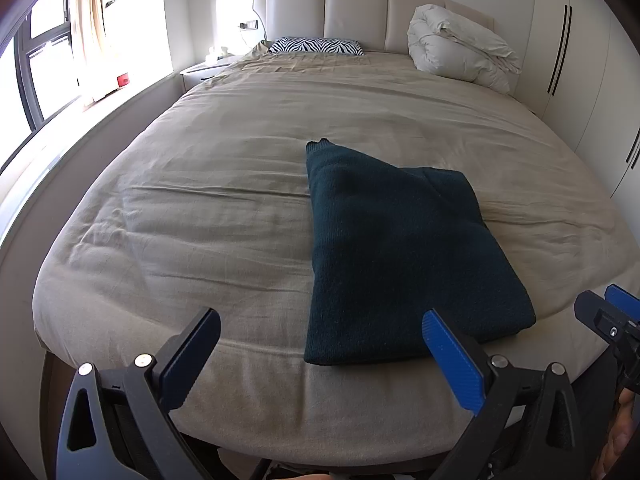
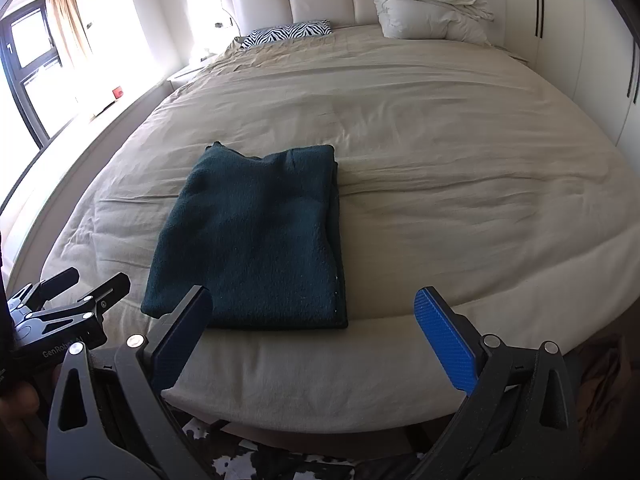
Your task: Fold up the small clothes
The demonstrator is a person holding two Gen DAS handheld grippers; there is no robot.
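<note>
While both claws (image 1: 320, 344) (image 2: 312, 320) gape wide, folded sweater (image 1: 392, 248) lies on bed (image 1: 200, 220).

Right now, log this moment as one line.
sweater: folded on bed | left gripper: open, empty | right gripper: open, empty

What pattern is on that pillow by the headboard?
Black-and-white zebra stripes on the pillow, clearest in the left wrist view.

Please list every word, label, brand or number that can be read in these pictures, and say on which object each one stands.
"GenRobot.AI": white print on the black body of the left gripper, seen in the right wrist view; its last letters are partly hidden.
No text shows on the folded dark green knitted sweater, the beige bed sheet or the zebra-striped pillow.
</note>
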